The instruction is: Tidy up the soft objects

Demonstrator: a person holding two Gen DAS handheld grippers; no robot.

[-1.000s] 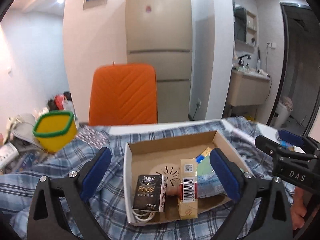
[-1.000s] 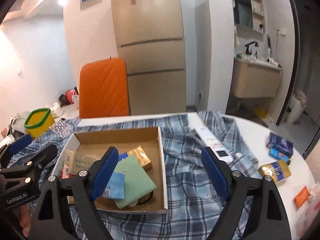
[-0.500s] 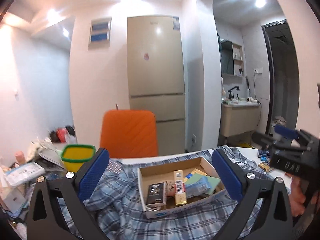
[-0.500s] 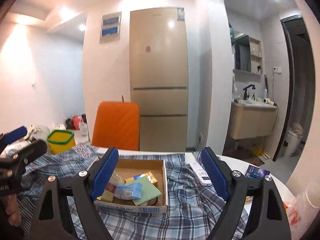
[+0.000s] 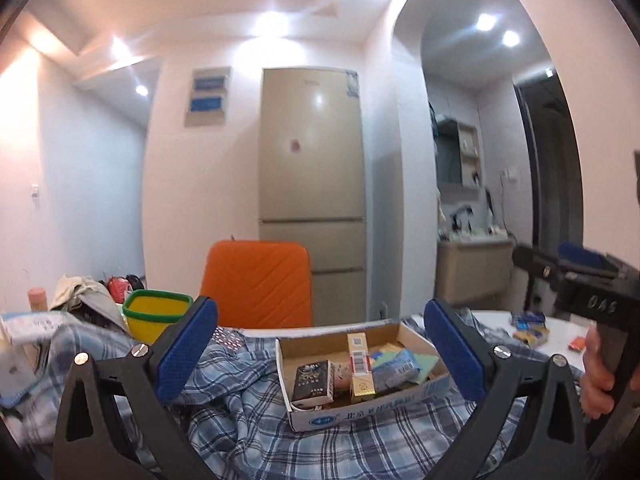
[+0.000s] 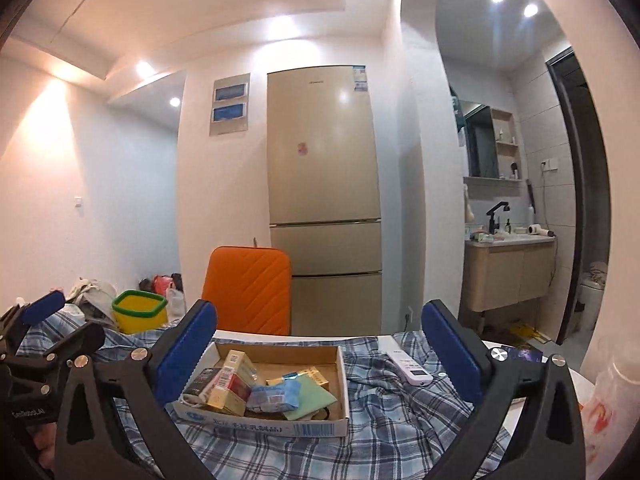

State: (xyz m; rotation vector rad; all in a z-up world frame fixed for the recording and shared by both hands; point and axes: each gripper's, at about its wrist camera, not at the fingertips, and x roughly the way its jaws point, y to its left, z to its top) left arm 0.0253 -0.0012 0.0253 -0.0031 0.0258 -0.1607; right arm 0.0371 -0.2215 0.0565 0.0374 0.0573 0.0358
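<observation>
A blue plaid cloth (image 5: 248, 412) lies rumpled over the table, also in the right wrist view (image 6: 384, 412). On it stands a shallow cardboard box (image 5: 400, 400) holding small packs, a blue tissue pack (image 6: 274, 394) and a green cloth (image 6: 316, 394); the box shows in the right wrist view (image 6: 280, 426). My left gripper (image 5: 320, 348) is open and empty, raised in front of the box. My right gripper (image 6: 320, 344) is open and empty, likewise raised. Each gripper shows at the edge of the other's view.
A yellow tub with a green rim (image 5: 156, 316) stands at the left. An orange chair back (image 5: 256, 284) is behind the table. A white remote (image 6: 408, 364) lies on the cloth right of the box. Small packs (image 5: 528, 326) lie on the bare white table at the right.
Both grippers have pulled back and tilted up away from the box, which now looks smaller and lower. Both stay open and empty.
</observation>
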